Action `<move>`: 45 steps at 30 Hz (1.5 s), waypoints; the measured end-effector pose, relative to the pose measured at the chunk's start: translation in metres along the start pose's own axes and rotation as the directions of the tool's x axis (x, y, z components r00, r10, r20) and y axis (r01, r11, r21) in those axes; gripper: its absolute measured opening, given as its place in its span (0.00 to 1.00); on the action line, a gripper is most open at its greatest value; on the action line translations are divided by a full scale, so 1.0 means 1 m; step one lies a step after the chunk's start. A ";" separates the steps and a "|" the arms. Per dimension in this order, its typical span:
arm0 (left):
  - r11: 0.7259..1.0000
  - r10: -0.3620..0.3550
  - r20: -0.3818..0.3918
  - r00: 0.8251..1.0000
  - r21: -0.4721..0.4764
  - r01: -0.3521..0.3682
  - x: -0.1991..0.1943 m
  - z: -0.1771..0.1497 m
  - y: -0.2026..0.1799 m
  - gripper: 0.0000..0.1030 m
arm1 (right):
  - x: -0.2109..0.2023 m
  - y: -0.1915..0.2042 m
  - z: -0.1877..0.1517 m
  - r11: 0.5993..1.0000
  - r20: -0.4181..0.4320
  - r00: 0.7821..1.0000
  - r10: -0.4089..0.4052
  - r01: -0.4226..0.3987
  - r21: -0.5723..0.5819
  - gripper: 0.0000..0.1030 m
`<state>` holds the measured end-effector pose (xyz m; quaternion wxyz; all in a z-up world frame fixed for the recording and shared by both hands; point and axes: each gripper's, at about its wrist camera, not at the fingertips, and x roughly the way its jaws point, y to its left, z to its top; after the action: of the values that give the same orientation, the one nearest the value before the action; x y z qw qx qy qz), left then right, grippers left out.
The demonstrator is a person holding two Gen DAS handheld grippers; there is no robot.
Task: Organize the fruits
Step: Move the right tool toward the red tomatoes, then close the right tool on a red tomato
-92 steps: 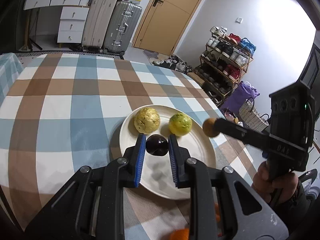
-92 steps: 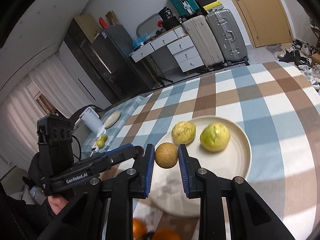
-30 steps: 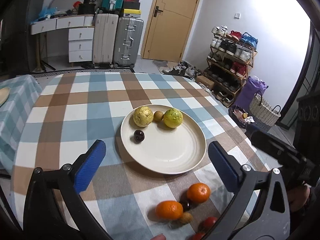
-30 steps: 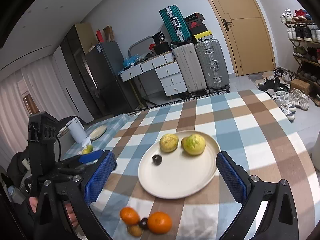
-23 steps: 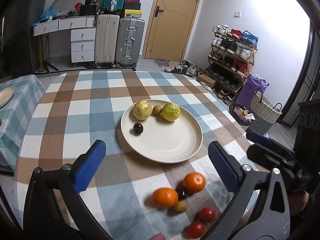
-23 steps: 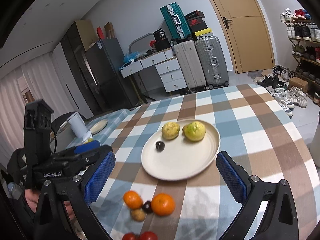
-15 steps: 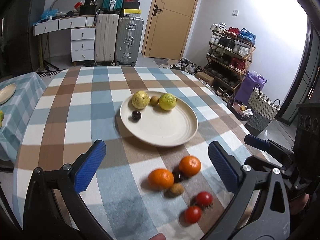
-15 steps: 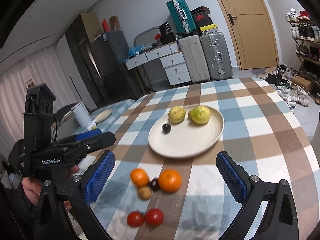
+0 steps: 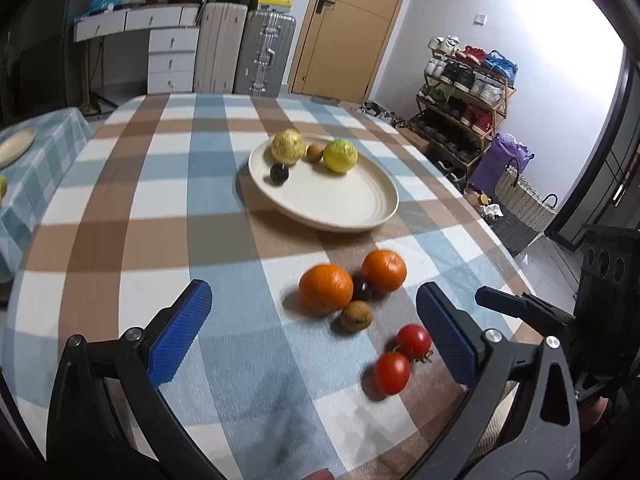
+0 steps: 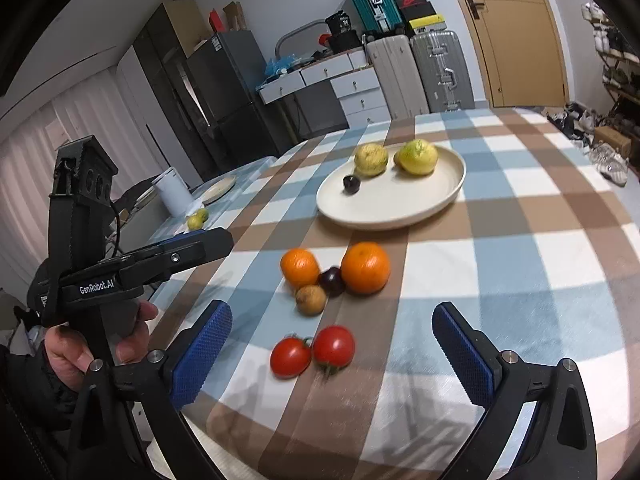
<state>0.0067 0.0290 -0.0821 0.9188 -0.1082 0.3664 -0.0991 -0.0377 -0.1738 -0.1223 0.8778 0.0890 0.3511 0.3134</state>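
both spread wide, empty. two tomatoes (image 10: 312, 350) on tabletop (image 10: 520, 264) lie just ahead, between right hand-held gripper (image 10: 332, 354) fingers; right of centre for left hand-held gripper (image 9: 312, 330). right looks better placed.

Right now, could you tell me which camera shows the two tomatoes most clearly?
The right wrist view: the two tomatoes lie central between its open fingers, stems visible. The left wrist view shows them smaller, low and right, beside its right finger.
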 end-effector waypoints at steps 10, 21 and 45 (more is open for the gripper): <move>1.000 -0.003 -0.045 0.999 -0.023 0.002 0.015 -0.012 0.009 0.99 | 0.017 -0.009 -0.013 0.997 -0.041 0.998 0.046 -0.043 0.071 0.92; 1.000 -0.007 -0.075 0.997 -0.026 0.005 0.026 -0.016 0.012 0.99 | 0.030 -0.014 -0.016 0.990 -0.075 0.993 0.096 -0.087 0.111 0.61; 1.000 -0.003 -0.091 0.996 -0.008 0.003 0.032 -0.021 0.008 0.99 | 0.042 -0.028 -0.022 0.975 -0.097 0.987 0.129 -0.109 0.193 0.28</move>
<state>0.0161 0.0254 -0.1201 0.9006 -0.1075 0.4082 -0.1039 -0.0156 -0.1720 -0.1730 0.8246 0.1749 0.4206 0.3355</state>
